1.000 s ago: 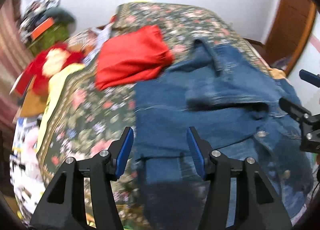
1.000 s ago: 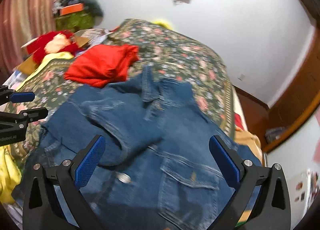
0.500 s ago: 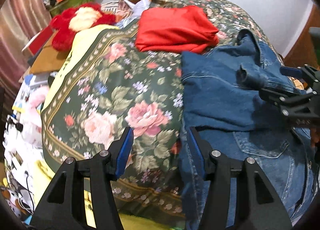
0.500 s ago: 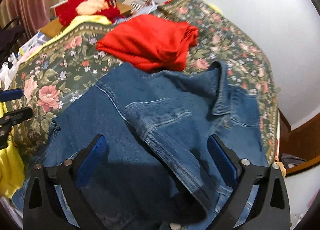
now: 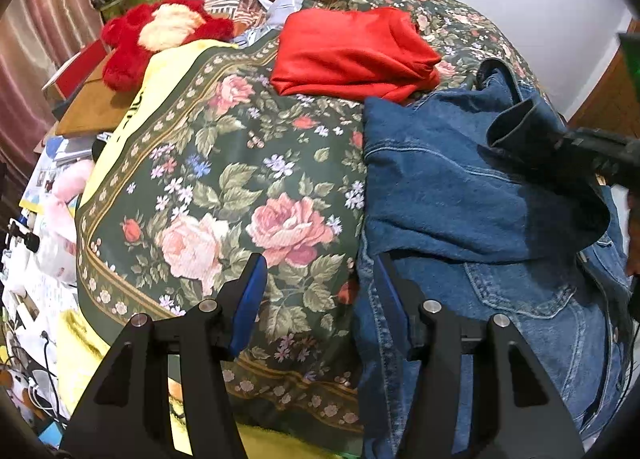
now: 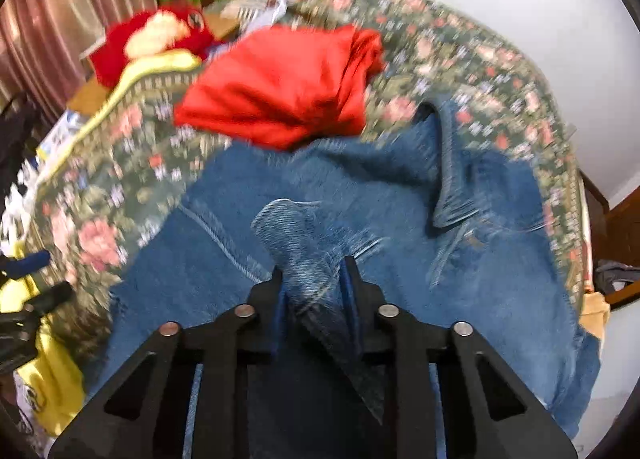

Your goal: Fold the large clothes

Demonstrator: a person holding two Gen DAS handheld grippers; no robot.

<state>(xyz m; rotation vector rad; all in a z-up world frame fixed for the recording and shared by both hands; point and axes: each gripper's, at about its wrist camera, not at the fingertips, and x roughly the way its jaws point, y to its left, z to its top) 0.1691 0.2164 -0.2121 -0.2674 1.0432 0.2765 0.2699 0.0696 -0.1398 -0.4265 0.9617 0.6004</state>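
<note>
Two claws worked over the bed with its dark green floral bedspread [image 5: 224,179]. The right claw [image 6: 314,283] had just been closing and was pinched on a raised fold, seemingly a sleeve, of the blue denim jacket [image 5: 460,195], which lay spread over the bed's right half. The left claw [image 5: 316,291] stood about half open and held nothing, poised over the jacket's left edge, one finger above bedspread and one above denim. Heavy denim could have slipped from so small a pinch, or the lift could have dragged the whole jacket and rumpled it. A folded red garment [image 5: 352,55] lay just beyond the jacket, crowding the far side; the bedspread to the left, toward the near edge, lay open for the fold
</note>
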